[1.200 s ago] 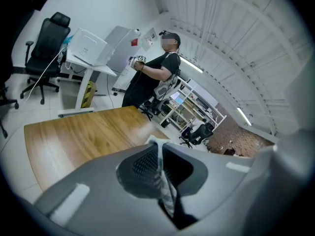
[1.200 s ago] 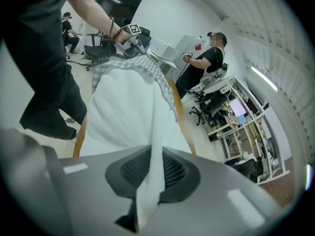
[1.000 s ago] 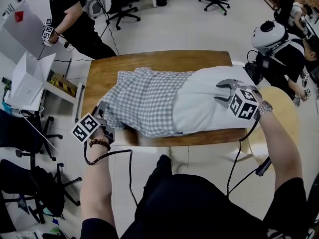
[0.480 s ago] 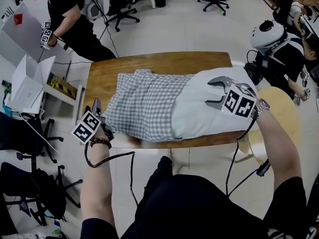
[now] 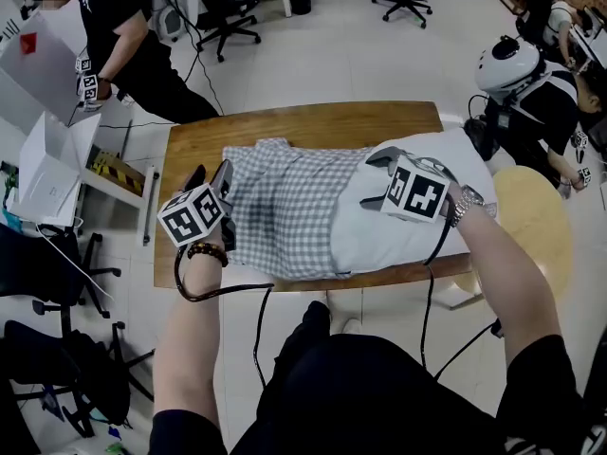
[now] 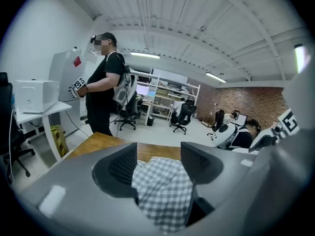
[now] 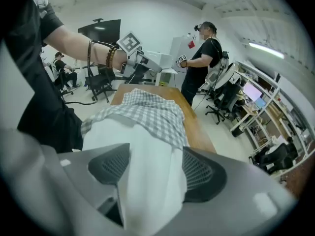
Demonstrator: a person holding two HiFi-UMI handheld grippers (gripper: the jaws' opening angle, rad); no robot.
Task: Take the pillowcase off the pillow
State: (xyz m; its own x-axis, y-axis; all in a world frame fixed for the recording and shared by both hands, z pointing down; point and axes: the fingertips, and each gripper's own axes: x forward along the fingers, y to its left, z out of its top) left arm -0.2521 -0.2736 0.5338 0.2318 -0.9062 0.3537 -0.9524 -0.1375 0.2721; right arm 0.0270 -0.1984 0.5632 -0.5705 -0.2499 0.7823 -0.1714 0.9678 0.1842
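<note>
A white pillow (image 5: 365,230) lies on the wooden table (image 5: 285,121), its left part still inside a grey checked pillowcase (image 5: 285,207). My left gripper (image 5: 210,172) hovers at the pillowcase's left end. Its jaws have just been opening, and in the left gripper view (image 6: 158,156) the checked cloth (image 6: 165,186) shows in the gap without being pinched. My right gripper (image 5: 375,178) is over the bare pillow, close to the pillowcase's open edge. Its jaws have also just been opening; the pillow (image 7: 147,181) bulges between them, with the pillowcase (image 7: 147,109) beyond.
A person in black (image 5: 133,27) stands at the back left beside a white desk (image 5: 47,159). Another person in a white helmet (image 5: 517,64) sits at the right, near a round wooden stool (image 5: 536,221). Office chairs stand behind the table.
The left gripper left the table's front left corner and rose to the pillowcase's left end. The right gripper slid left across the pillow. Both pairs of jaws stand wider.
</note>
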